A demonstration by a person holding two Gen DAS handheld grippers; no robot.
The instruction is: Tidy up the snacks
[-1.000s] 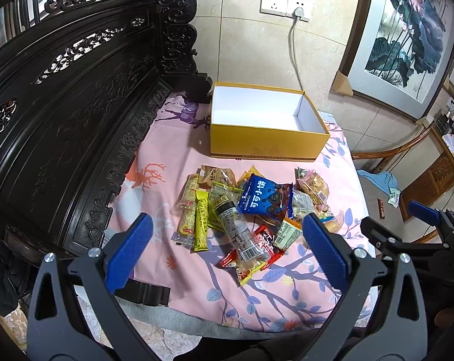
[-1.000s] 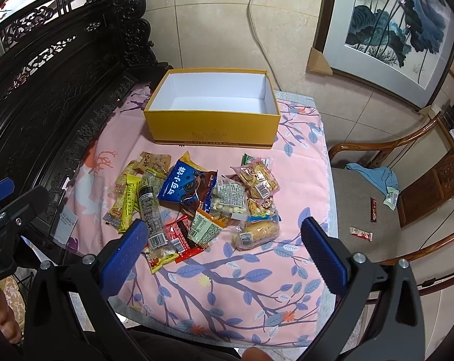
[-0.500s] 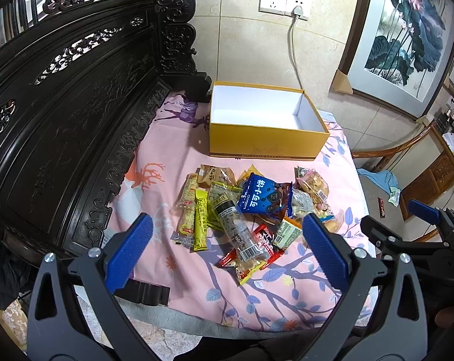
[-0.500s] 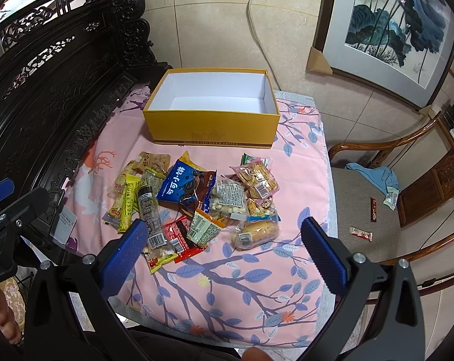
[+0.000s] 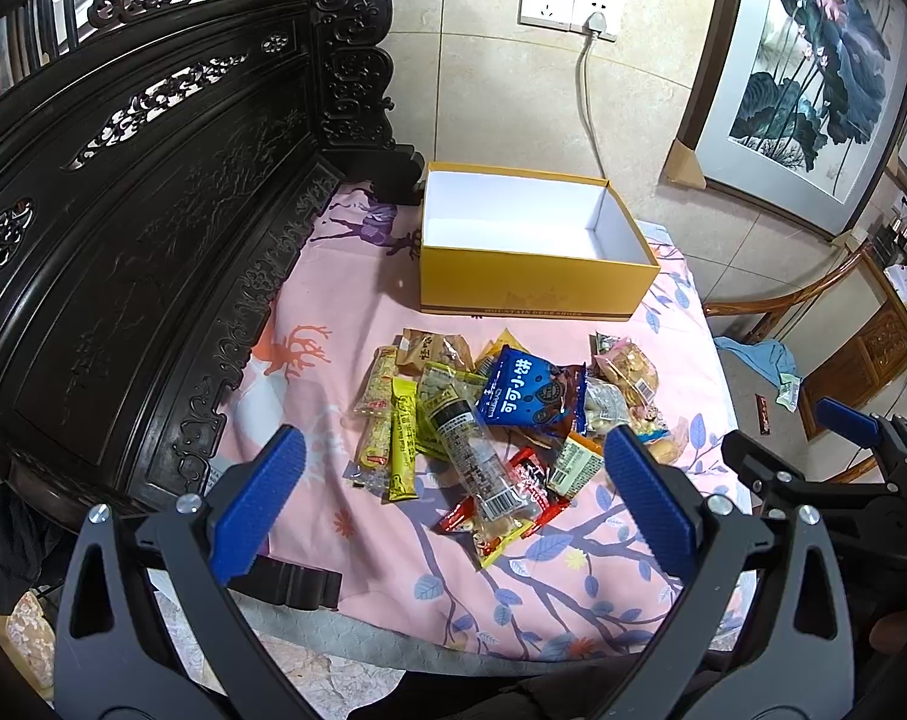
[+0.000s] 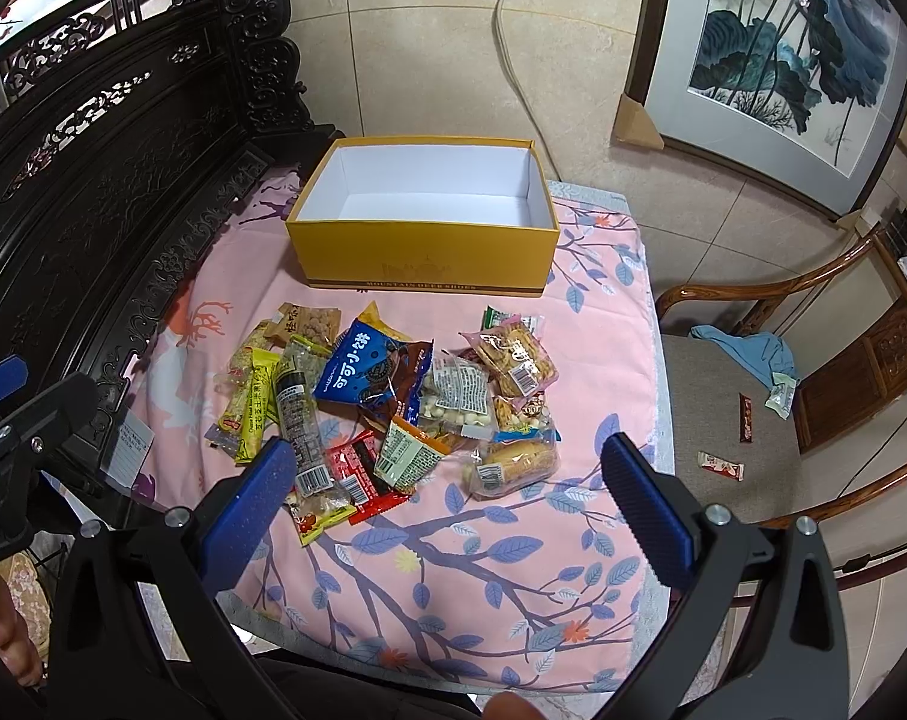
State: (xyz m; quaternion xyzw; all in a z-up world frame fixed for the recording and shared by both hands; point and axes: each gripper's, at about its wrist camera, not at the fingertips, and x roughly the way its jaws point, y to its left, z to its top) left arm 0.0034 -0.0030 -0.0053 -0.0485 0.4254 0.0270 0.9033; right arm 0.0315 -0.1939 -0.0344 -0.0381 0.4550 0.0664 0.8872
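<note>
lying in a loose heap at the centre of both views, the snack packets (image 5: pixel 501 426) sit on the pink floral cloth (image 5: pixel 333 312), with the open yellow box (image 5: pixel 531 246) just beyond them toward the top of the frame, its white inside bare. against the frames of a second ago almost nothing has changed: the pile, the box and both tools sit where they did, so i judge sorting has not begun and every packet has yet to go in.

the left gripper (image 5: pixel 453 495) hangs at the lower edge with its blue fingers (image 5: pixel 255 504) spread wide around nothing; the right gripper (image 6: pixel 453 489) does the same, hollow between its pads.

the right view alone shows the bread roll packet (image 6: pixel 513 462) in full at the pile's near right, plus two stray wrappers (image 6: pixel 720 468) on the chair seat (image 6: pixel 723 396) at right of frame. the left view shows more of the carved dark bench back (image 5: pixel 123 210) at left.
</note>
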